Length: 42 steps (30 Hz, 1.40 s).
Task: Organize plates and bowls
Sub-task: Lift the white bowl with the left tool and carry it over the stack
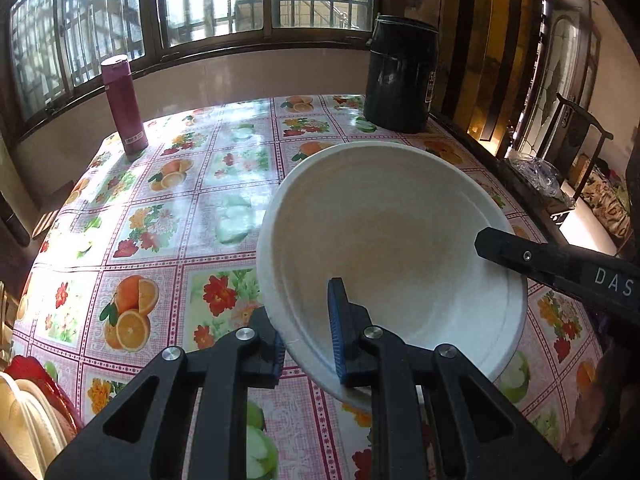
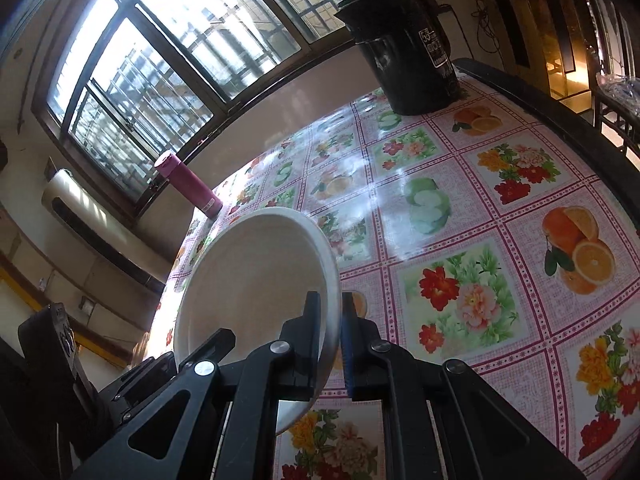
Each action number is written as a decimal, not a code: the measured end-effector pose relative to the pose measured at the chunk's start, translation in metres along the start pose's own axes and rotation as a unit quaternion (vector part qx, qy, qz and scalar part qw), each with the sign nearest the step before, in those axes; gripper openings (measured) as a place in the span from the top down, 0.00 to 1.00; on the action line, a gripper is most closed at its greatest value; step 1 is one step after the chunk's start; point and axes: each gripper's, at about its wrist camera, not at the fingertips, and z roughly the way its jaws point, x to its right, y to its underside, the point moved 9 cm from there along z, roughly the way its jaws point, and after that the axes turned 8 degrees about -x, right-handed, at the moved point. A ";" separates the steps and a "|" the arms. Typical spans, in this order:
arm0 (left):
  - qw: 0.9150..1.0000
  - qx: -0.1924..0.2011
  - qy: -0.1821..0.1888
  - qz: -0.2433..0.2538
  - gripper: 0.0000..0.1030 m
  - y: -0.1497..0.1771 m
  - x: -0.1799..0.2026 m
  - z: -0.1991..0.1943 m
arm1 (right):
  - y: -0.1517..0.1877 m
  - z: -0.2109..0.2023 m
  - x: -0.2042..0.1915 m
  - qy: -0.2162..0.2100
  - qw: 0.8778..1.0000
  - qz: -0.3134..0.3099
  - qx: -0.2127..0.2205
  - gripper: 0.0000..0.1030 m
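Holding a white bowl [image 1: 384, 248] off the table [image 1: 168, 184] with both tools, I see my left gripper [image 1: 306, 334] clamped on the near rim, one finger outside the wall and the blue-padded finger [image 1: 336, 332] inside it. In the right wrist view the same bowl [image 2: 256, 280] sits to the left of centre, and my right gripper [image 2: 331, 340] pinches its rim on the opposite side, with the wall squeezed between the two fingers and almost no gap left. The bowl hangs tilted, its open side turned toward the left camera, and it is clear of the flowered and fruit-printed tablecloth below. From the left view the right tool shows only as a black bar entering at the right edge and ending over the bowl's far rim, so I cannot see its pads from there. From the right view the left tool is just a dark shape at the lower left, too cut off to read. A pink bottle [image 1: 124, 108] stands upright near the far left corner of the table, and a black bucket [image 1: 400, 76] stands at the far right, both well apart from the bowl. At the lower left edge of the left view some stacked dishes [image 1: 28, 412], pale and red, are cropped so that I cannot tell how many there are. The underside of the bowl is hidden in both views.
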 end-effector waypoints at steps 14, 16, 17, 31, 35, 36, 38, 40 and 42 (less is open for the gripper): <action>0.993 0.040 -0.090 -0.064 0.83 0.061 -0.132 -0.103 | 0.075 0.008 -0.168 -0.074 0.990 -0.115 -0.026 0.91; 0.991 0.041 -0.105 -0.078 0.83 0.071 -0.155 -0.111 | 0.087 0.015 -0.194 -0.084 0.987 -0.134 -0.035 0.91; 0.989 0.040 -0.109 -0.086 0.83 0.076 -0.166 -0.115 | 0.095 0.020 -0.208 -0.088 0.985 -0.144 -0.041 0.90; 0.973 0.000 -0.150 -0.174 0.83 0.154 -0.269 -0.118 | 0.191 0.080 -0.313 -0.093 0.960 -0.238 -0.110 0.87; 0.973 -0.014 -0.140 -0.185 0.83 0.167 -0.276 -0.105 | 0.203 0.091 -0.312 -0.081 0.960 -0.242 -0.119 0.86; 0.973 -0.016 -0.139 -0.184 0.82 0.168 -0.275 -0.104 | 0.204 0.092 -0.311 -0.080 0.960 -0.241 -0.119 0.86; 0.974 -0.012 -0.138 -0.181 0.79 0.167 -0.274 -0.104 | 0.204 0.092 -0.311 -0.082 0.960 -0.238 -0.119 0.86; 0.974 -0.012 -0.135 -0.181 0.76 0.167 -0.273 -0.105 | 0.203 0.092 -0.310 -0.078 0.960 -0.241 -0.117 0.86; 0.974 -0.009 -0.130 -0.184 0.72 0.168 -0.274 -0.107 | 0.204 0.092 -0.310 -0.080 0.960 -0.241 -0.119 0.85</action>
